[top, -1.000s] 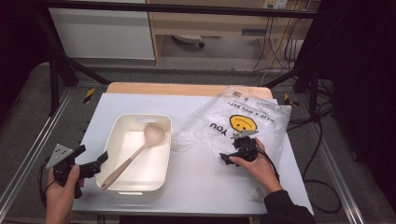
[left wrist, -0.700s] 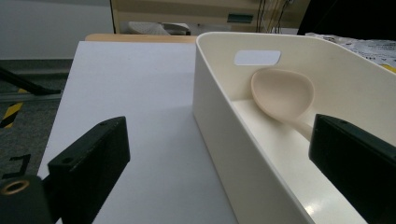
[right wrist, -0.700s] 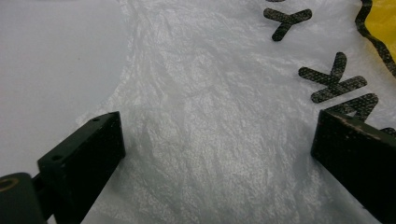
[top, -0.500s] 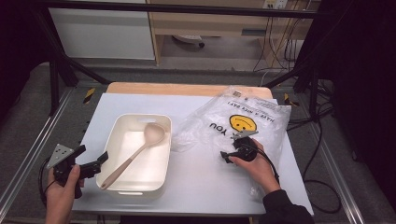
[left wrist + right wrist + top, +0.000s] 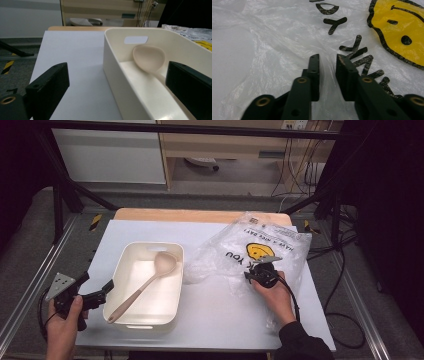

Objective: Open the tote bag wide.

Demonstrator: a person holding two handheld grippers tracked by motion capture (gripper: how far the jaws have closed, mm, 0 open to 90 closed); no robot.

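On the white desk (image 5: 215, 305) we see a cream tub (image 5: 146, 292) left of centre, with a pale spoon (image 5: 145, 282) lying slantwise inside it, bowl toward the far end and handle tip resting on the near left rim. To the right lies a crumpled clear bag (image 5: 240, 255) printed with a yellow smiley and black letters, spread over the desk's far right part and reaching close to the tub's right wall. The left gripper (image 5: 97, 292) sits at the near left edge of the desk, held in the person's left hand (image 5: 62, 325), its fingers spread wide and pointing at the tub's left wall; in the left gripper view those fingers (image 5: 48, 87) straddle the near corner of the tub (image 5: 130, 75), one outside over bare desk and the other over the inside, with the spoon's bowl (image 5: 149, 58) ahead between them, and they hold nothing. The right gripper (image 5: 256, 270) rests on the bag, gripped by the right hand (image 5: 272, 295). In the right gripper view its fingers (image 5: 314, 75) stand nearly together with a narrow gap, and a fold of the bag (image 5: 274, 50) rises between them; we cannot tell whether they actually pinch the film.
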